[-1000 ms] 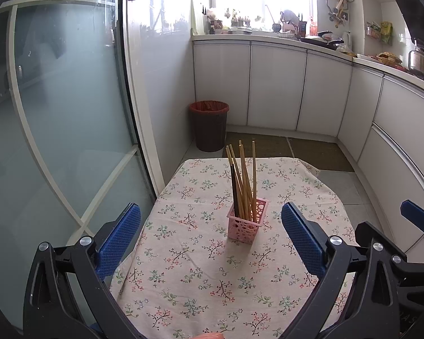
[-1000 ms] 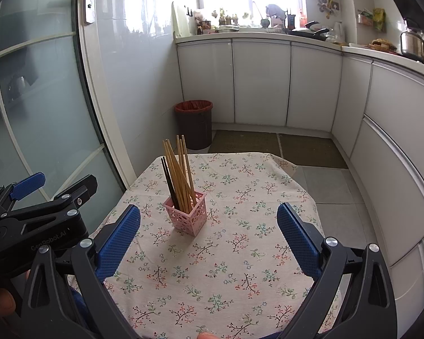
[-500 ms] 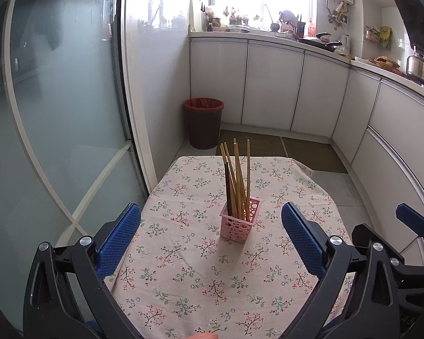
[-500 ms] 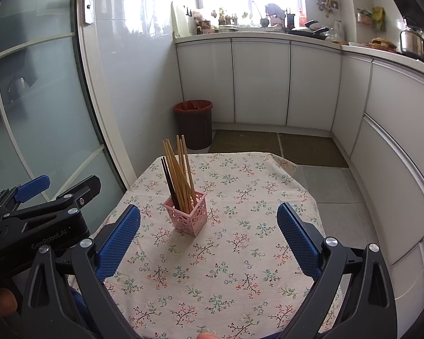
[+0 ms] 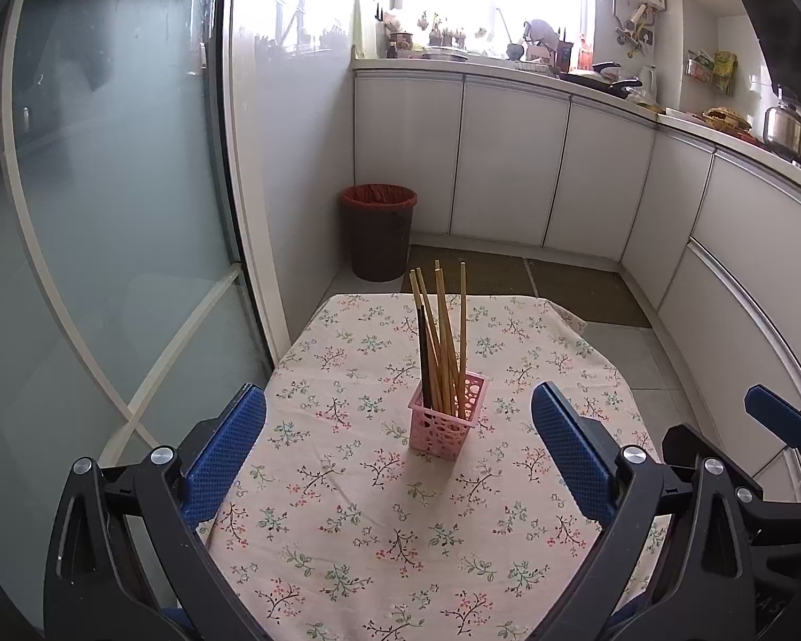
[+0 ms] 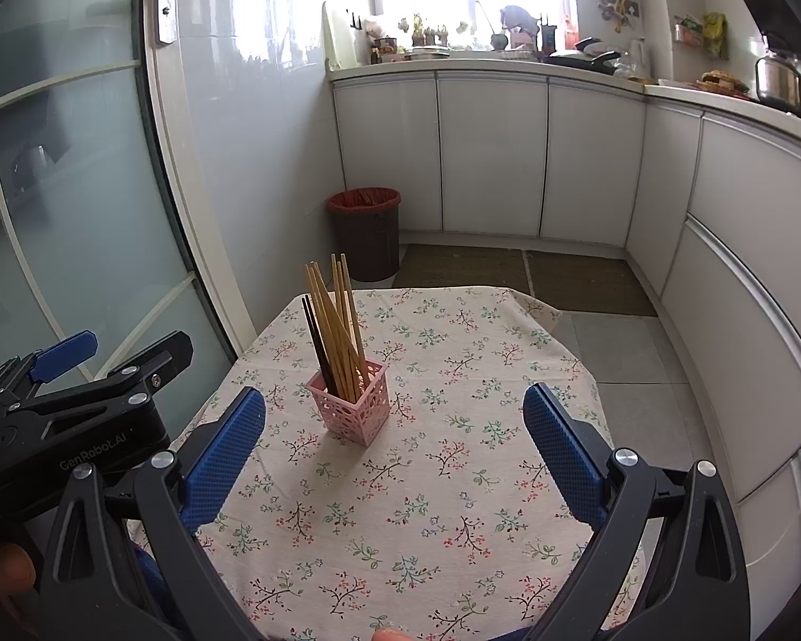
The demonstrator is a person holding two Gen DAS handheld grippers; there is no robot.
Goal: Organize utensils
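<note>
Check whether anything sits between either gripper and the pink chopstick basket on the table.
Nothing visible does. Only bare floral tablecloth lies between the open left gripper and the pink basket, and likewise for the open right gripper. The chopsticks stand inside the basket, not in front.

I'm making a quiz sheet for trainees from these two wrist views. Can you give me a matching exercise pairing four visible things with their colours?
Things:
1. holder
2. gripper pads
3. most chopsticks
4. bin liner

Colours:
A. blue
B. red
C. pink
D. light wood

Pairs: 1-C, 2-A, 3-D, 4-B
</note>
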